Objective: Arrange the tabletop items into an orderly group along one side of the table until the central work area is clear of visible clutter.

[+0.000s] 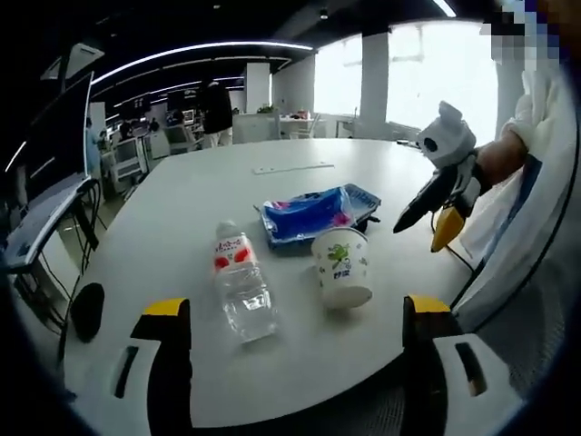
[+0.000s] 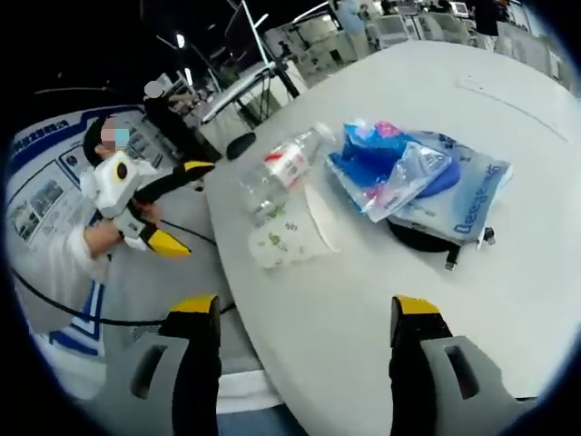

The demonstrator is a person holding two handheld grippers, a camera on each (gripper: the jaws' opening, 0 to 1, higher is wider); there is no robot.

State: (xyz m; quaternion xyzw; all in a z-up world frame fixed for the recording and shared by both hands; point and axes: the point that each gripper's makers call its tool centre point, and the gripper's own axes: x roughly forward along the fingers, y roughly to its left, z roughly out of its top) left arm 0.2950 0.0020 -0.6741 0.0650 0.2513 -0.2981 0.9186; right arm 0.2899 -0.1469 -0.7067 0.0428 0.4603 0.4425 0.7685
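A clear plastic water bottle (image 1: 242, 289) with a red-and-white label lies on its side on the round white table (image 1: 300, 195), just ahead of the left gripper's (image 1: 300, 313) left jaw; the label's writing is too small to read. A white paper cup (image 1: 343, 266) printed with a green design stands upright ahead of the gap between those jaws, nearer the right one; what it holds cannot be seen. Beyond both, a blue plastic packet (image 1: 307, 213) rests on a flat blue-and-white pouch (image 2: 458, 204), whose lettering is not legible. Both the left gripper and the right gripper (image 2: 304, 313) have jaws spread wide, holding nothing, short of the items. In the left gripper view the right gripper hangs over the table's far-right edge, in a person's hand (image 1: 501, 156). Behind stretches an open office with ceiling strip lights (image 1: 195, 50) and bright windows (image 1: 427, 73).
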